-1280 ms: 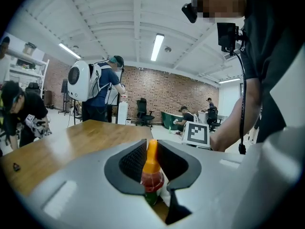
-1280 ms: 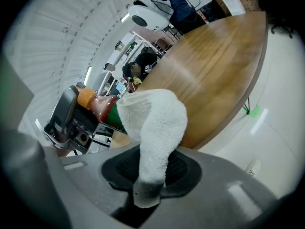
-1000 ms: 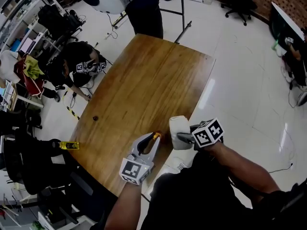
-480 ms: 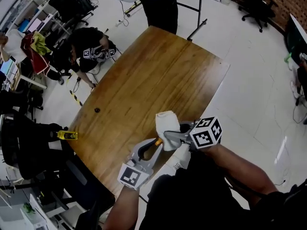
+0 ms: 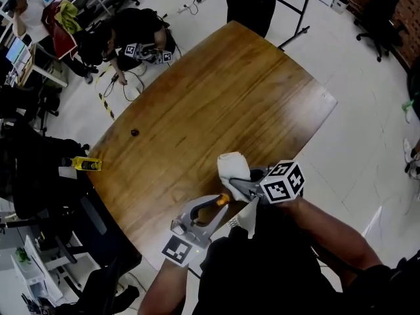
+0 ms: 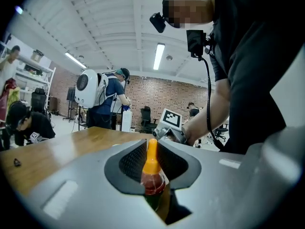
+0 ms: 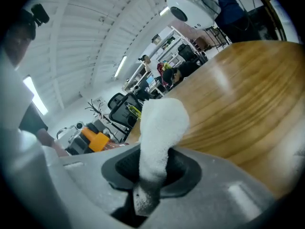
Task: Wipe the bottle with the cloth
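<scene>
Over the wooden table [image 5: 230, 97], left gripper [image 5: 214, 205] clamps the bottle [image 6: 153, 181], right gripper [image 5: 236, 186] pinches the cloth [image 7: 159, 128].

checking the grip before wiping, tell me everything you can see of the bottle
Small bottle with a clear body holding red-brown content and a pointed orange nozzle cap, plastic by its look. It is clamped between the fingers of the left gripper, nozzle pointing away along them, over the table's near edge, tip close beside the white cloth.

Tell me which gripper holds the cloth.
The right gripper: it is shut on the white cloth, while the left gripper is shut on the orange-capped bottle.
</scene>
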